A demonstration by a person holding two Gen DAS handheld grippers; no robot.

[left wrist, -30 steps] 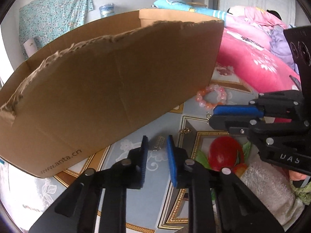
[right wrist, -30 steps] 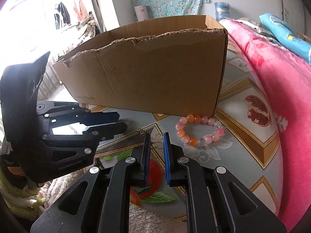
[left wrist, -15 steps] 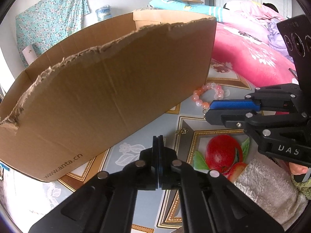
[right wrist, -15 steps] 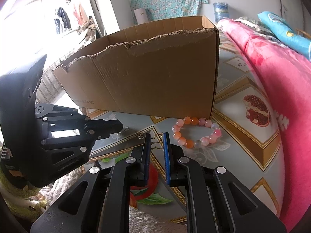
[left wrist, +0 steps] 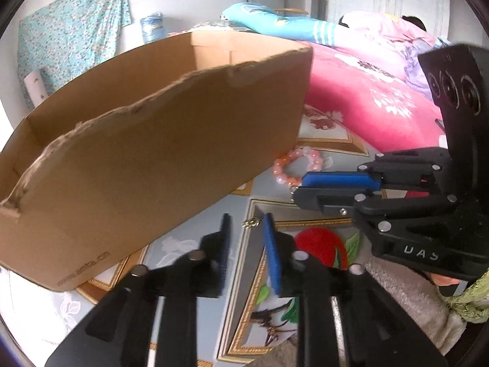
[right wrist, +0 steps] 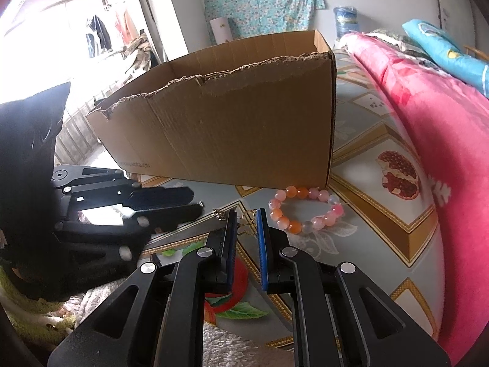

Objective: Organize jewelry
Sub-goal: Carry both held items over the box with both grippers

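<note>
Presently, left gripper [left wrist: 244,229]: jaws apart at a moderate gap, nothing between them, hovering above the patterned fruit-print tablecloth [left wrist: 189,244].
Right gripper [right wrist: 246,224]: jaws narrowly parted, straddling a thin gold wire earring [right wrist: 248,221]; whether the pads touch it cannot be told.
Small gold clasp piece [left wrist: 251,222]: lies on the cloth just ahead of the left gripper's tips, apart from them.
Earring handling, judged: very light, thin and springy; likely to slip or flip off flat pads. Best taken across the wire loop, squarely, with a gentle close.
Pink and orange beaded bracelet [right wrist: 305,209]: lies flat on the cloth just beyond the right gripper, close to the box corner.
Bracelet handling, judged: smooth round beads, probably on elastic; limp, prone to roll. Pinch across one side of the ring, over a single bead.
Open brown cardboard box [right wrist: 232,131]: stands behind the jewellery, torn top edge, interior not visible; likely the destination.
</note>
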